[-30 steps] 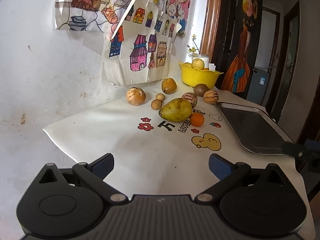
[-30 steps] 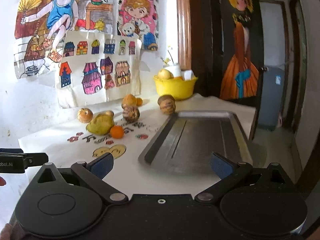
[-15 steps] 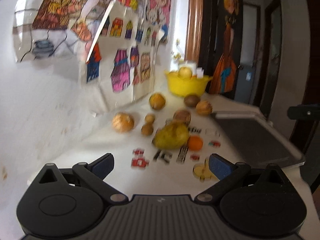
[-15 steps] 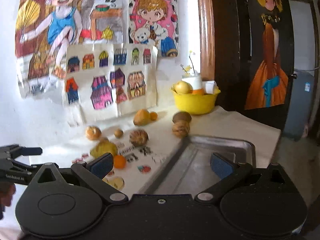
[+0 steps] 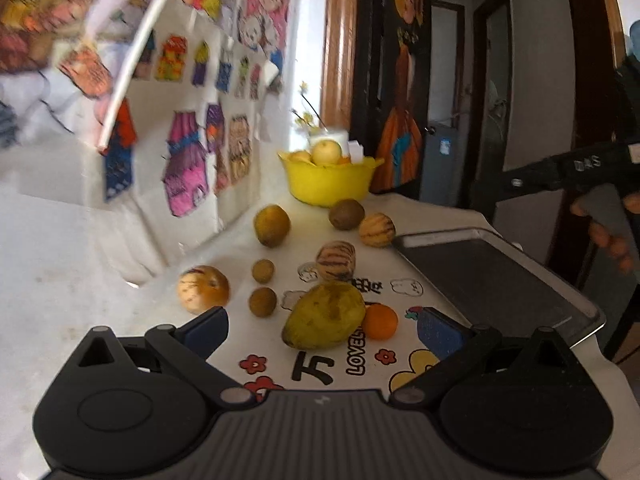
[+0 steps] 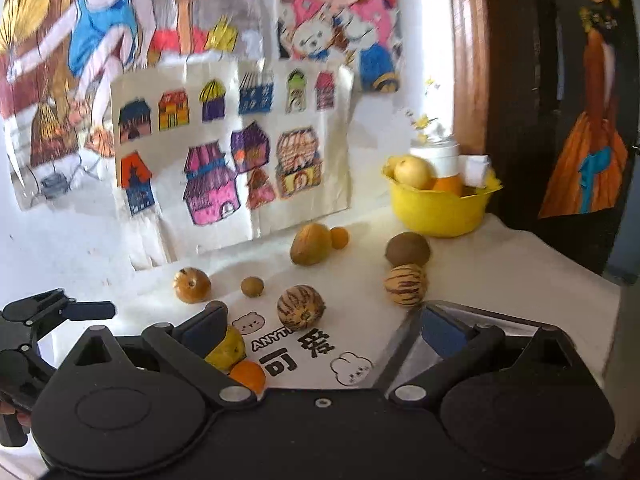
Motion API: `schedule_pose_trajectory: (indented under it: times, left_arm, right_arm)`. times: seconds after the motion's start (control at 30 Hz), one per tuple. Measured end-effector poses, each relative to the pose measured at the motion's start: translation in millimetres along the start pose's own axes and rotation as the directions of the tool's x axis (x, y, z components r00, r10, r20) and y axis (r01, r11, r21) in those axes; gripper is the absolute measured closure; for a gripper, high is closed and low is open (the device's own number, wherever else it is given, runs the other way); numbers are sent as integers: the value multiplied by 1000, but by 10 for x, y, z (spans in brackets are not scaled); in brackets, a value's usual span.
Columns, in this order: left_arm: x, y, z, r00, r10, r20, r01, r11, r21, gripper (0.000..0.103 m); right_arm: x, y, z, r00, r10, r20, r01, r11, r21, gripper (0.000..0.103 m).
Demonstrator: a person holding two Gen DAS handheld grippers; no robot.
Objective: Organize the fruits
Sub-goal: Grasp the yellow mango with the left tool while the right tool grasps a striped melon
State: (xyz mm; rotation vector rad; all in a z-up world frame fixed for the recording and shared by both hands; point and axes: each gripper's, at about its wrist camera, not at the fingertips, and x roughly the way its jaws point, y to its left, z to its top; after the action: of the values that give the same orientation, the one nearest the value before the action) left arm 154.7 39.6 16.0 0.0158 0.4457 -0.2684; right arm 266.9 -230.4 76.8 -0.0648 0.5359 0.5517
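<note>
Left wrist view: left gripper [image 5: 322, 326] jaws wide apart, empty.
Right gripper [image 6: 323, 328]: jaws spread, gripping nothing.
Mango [image 5: 325, 315]: centre frame, touching orange [image 5: 379, 321].
Tray [image 5: 492, 276]: right of frame.

Table [image 5: 132, 344]: printed cloth [image 5: 224, 248], fruits, tray [image 5: 492, 280], bowl [image 5: 332, 180].

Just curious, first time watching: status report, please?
Left gripper open, right gripper open, both empty. Mango and other fruit loose on cloth; tray empty. Nothing blocking.
</note>
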Motion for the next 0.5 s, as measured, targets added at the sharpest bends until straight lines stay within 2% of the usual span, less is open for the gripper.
schedule_pose_trajectory:
  times: [0.1, 0.27, 0.5]
  left_arm:
    - [174, 47, 16, 999, -5, -32, 5, 1000, 0, 1]
    - [426, 145, 84, 996, -54, -64, 50, 997, -58, 2]
    - [725, 251, 145, 990, -97, -98, 88, 991, -97, 13]
  right_arm:
    - [258, -28, 41, 999, 24, -34, -23, 999, 31, 1]
    - [735, -124, 157, 988, 128, -85, -117, 986, 120, 1]
    - [1300, -235, 238, 974, 171, -150, -141, 972, 190, 12]
